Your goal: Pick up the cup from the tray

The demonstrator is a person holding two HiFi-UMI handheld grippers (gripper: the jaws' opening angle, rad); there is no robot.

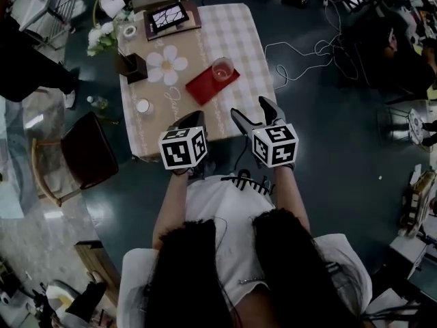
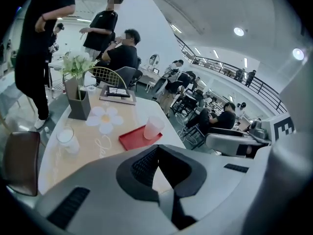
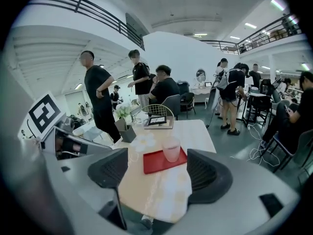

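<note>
The cup (image 1: 222,68), clear and pale pink, stands upright on the red tray (image 1: 207,87), at the tray's 1 o'clock corner. The tray lies slantwise a little right of the middle of the table (image 1: 242,33), which carries a checked cloth with a tan runner along its left half. At 10 o'clock from the tray lies a white flower-shaped mat (image 1: 167,63). Just beyond the mat, at 9 o'clock, stands a dark vase (image 1: 134,67) of white flowers. At 8 o'clock from the tray, well apart from it, sits a small glass (image 1: 143,106). At 11 o'clock, near the far edge, a framed tablet (image 1: 168,17) rests on a dark book.

Both grippers hover at 6 o'clock from the tray, over the table's near edge. The right gripper (image 1: 254,111) has its jaws spread wide with nothing gripped; in its own view the cup (image 3: 171,149) and tray (image 3: 161,161) show far ahead between them. The left gripper (image 1: 191,121) has its jaws drawn together at the tips, holding nothing. From it the cup (image 2: 153,127) lies ahead at 12 o'clock.
</note>
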